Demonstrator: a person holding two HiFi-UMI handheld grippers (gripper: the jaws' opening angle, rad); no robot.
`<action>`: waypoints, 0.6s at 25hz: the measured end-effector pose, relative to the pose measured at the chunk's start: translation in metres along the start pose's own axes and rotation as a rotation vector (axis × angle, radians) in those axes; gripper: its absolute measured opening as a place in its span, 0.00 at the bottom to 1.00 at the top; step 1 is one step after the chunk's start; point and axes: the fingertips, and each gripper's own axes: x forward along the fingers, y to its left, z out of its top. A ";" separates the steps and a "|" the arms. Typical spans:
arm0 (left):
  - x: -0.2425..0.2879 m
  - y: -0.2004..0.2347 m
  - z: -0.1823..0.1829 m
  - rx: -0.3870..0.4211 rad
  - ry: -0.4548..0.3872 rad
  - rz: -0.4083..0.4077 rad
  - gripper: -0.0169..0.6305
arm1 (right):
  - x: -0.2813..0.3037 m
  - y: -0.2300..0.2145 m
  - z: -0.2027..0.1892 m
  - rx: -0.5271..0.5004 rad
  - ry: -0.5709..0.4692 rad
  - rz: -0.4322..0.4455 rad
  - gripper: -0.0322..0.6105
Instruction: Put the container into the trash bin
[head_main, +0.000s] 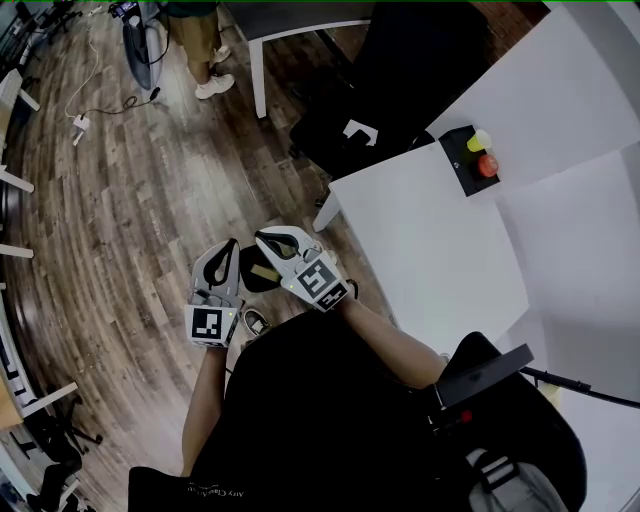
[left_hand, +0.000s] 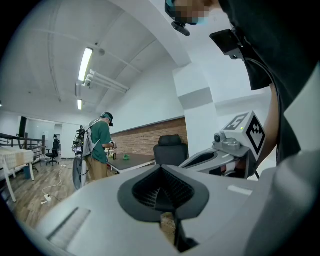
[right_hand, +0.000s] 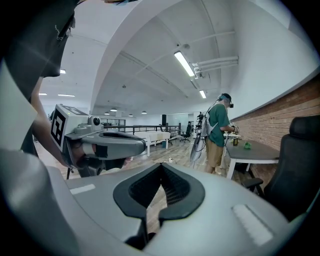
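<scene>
No container or trash bin shows in any view. In the head view both grippers are held close in front of the person's body, over the wooden floor. My left gripper is shut with nothing between its jaws, which also meet in the left gripper view. My right gripper sits beside it, tips almost touching the left one's, and is shut and empty as well. Each gripper camera sees the other gripper beside it: the right gripper and the left gripper.
A white table stands just right of the grippers, with a black box bearing a yellow and a red button. A black office chair is behind it. Another person stands at a far dark table. A cable lies on the floor.
</scene>
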 end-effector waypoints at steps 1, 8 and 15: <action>0.000 0.000 0.000 0.003 0.000 0.001 0.03 | 0.001 0.001 0.000 -0.003 0.003 0.004 0.07; -0.002 0.003 -0.004 -0.005 0.004 0.006 0.03 | 0.004 0.008 -0.004 -0.009 0.020 0.031 0.07; -0.004 0.007 -0.007 -0.004 0.008 0.006 0.03 | 0.009 0.012 -0.011 -0.014 0.063 0.053 0.07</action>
